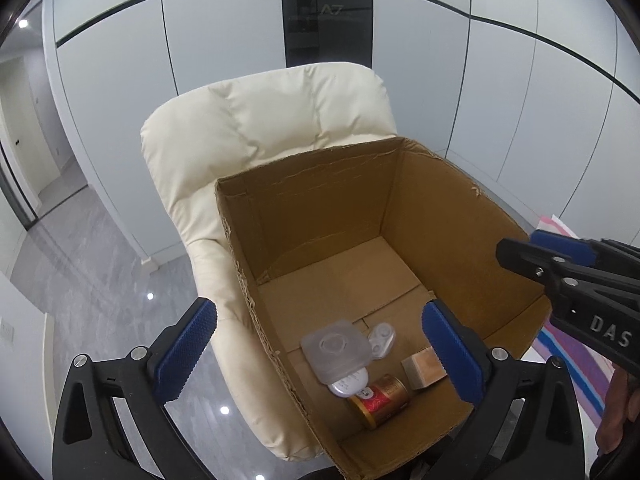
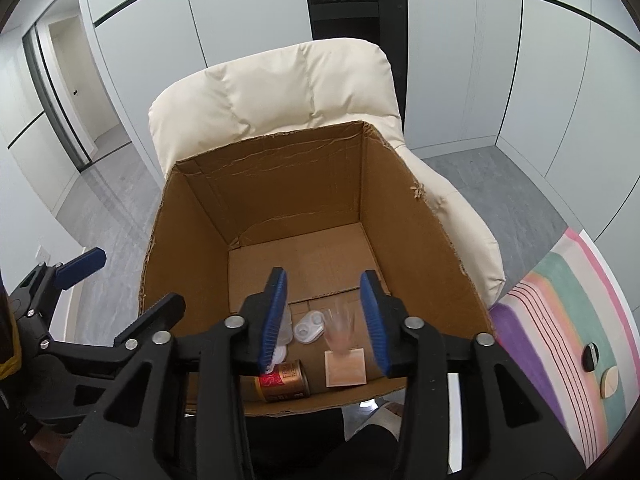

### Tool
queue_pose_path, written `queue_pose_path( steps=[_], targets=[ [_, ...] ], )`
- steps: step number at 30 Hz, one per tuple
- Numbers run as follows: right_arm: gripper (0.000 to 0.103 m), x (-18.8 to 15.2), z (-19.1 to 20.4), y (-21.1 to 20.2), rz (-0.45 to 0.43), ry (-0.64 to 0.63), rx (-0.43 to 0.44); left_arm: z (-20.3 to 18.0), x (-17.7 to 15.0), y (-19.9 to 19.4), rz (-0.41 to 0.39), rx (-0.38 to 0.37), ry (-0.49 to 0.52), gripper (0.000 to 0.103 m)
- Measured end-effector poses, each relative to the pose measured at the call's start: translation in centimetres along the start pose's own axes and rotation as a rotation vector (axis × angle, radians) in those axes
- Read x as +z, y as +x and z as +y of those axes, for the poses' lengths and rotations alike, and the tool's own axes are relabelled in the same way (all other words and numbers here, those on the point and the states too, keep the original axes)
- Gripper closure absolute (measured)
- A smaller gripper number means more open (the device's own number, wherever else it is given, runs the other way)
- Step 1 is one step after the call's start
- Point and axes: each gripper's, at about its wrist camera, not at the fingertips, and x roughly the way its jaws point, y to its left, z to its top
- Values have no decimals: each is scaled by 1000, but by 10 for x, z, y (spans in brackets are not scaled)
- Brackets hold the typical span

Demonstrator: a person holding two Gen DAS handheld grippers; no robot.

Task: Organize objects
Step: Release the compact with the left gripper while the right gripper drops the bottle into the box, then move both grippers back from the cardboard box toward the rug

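An open cardboard box (image 1: 320, 200) (image 2: 192, 216) rests on a cream chair. On its floor lie a red and gold can (image 1: 380, 400) (image 2: 284, 384), a clear flat lid (image 1: 336, 350), a white contact lens case (image 1: 382, 340) (image 2: 308, 330) and a tan square block (image 1: 424, 368) (image 2: 346, 368). A small clear cup (image 2: 340, 330), motion-blurred, is in the air between my right gripper's fingers, touching neither. My right gripper (image 2: 324, 316) is open above the box's near edge; it also shows in the left wrist view (image 1: 540, 256). My left gripper (image 1: 320, 352) is open and empty over the box's left wall.
The cream padded chair (image 1: 260, 128) (image 2: 280, 88) stands before grey wall panels. A striped multicoloured cloth (image 2: 560, 320) (image 1: 568, 348) lies at the right with small round objects (image 2: 610, 384) on it. Grey tiled floor (image 1: 80, 264) lies to the left.
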Motion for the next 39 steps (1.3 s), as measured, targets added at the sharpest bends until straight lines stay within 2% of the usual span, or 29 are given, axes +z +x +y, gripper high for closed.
queue_pose_path(
  steps=[2,6,8,10,13,29,39],
  targets=[
    [35,-1,-3,-3,-7,9,1,-1,0,0,0,3,0,0],
    [26,-2,-10,-7,-17,21,-12,-5,2,1,-2,8,0,0],
    [16,-3,-15,-9,-20,31,-28,-6,2,2,-2,9,-3,0],
    [14,-4,-19,-12,-24,31,-35,-9,4,3,2,6,-7,0],
    [0,-6,-28,-19,-43,44,-75,-15,5,4,4,-5,-5,0],
    [0,-23,-84,-46,-52,101,-156,-53,13,-1,-33,-23,-4,0],
    [0,-37,-118,-64,-48,125,-245,-87,11,-11,-125,-60,41,0]
  ],
)
